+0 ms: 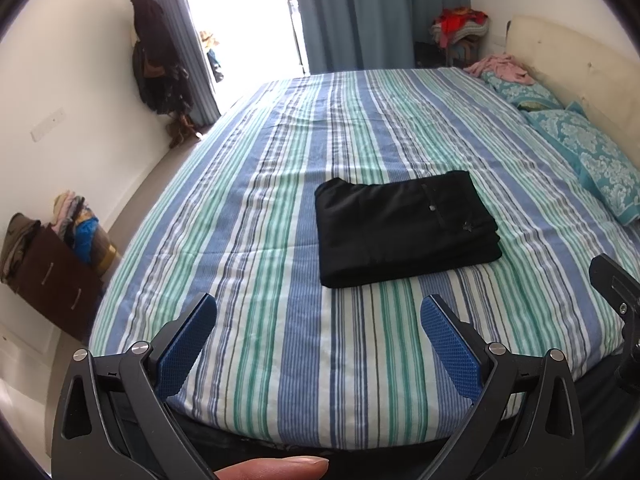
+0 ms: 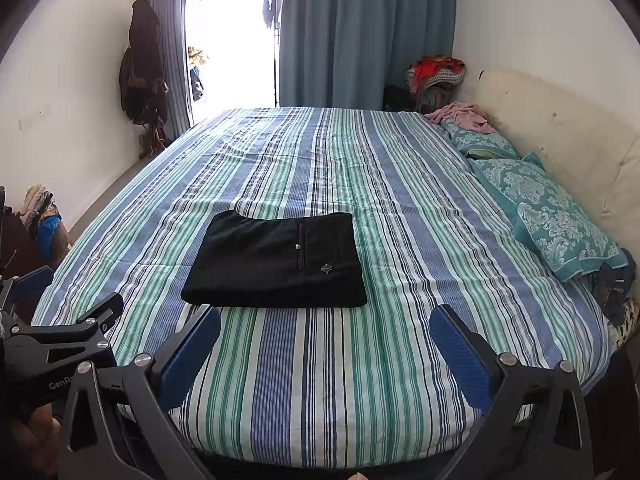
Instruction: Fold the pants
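Black pants (image 2: pixel 278 262) lie folded in a neat rectangle mid-bed, open striped bedspread (image 2: pixel 320 380) all round. Left gripper (image 1: pixel 318 340) and right gripper (image 2: pixel 326 350) hover at the near edge, fingers spread, empty. Pillows (image 2: pixel 552 216) far right (pink cloth beyond, probably clothing); curtain (image 2: pixel 360 32) behind.

right claw (image 1: pixel 612 292) cropped, doorway (image 1: pixel 240 12) overexposed
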Demonstrator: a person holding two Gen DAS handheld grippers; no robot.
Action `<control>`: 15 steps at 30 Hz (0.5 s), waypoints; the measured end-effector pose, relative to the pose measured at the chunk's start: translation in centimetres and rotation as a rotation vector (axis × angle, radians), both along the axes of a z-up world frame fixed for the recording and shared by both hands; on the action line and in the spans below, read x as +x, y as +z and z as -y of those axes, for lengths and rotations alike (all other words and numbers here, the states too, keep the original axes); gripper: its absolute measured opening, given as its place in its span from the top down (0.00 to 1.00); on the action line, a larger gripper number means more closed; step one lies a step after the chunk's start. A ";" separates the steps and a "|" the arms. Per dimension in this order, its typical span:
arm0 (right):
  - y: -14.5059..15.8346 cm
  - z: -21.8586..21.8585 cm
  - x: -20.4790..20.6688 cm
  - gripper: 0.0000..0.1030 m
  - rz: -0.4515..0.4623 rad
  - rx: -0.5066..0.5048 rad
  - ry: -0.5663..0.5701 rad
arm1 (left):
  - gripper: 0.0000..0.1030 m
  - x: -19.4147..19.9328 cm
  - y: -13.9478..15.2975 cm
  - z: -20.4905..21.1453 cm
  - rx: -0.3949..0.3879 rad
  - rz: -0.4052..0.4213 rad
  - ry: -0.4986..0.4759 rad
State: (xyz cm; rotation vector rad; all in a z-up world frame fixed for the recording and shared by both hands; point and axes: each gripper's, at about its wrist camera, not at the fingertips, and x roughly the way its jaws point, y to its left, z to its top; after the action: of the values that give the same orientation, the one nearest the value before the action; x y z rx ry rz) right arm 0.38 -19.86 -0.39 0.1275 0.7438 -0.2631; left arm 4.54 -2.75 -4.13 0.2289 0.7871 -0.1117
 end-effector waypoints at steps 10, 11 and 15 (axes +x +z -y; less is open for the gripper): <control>-0.3 0.2 0.1 0.00 -0.005 0.004 0.001 | 0.01 0.1 0.1 -0.1 -0.003 0.000 0.002; -0.3 0.2 0.1 0.00 -0.005 0.005 0.001 | 0.01 0.1 0.1 -0.1 -0.002 0.000 0.002; -0.4 0.3 0.1 0.00 -0.008 0.008 0.001 | 0.01 0.1 0.1 -0.1 -0.002 0.001 0.003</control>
State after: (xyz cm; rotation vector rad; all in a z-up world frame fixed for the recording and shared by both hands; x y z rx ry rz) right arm 0.44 -20.16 -0.81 0.1341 0.7527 -0.2597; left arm 4.64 -2.66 -4.01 0.2257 0.7866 -0.1100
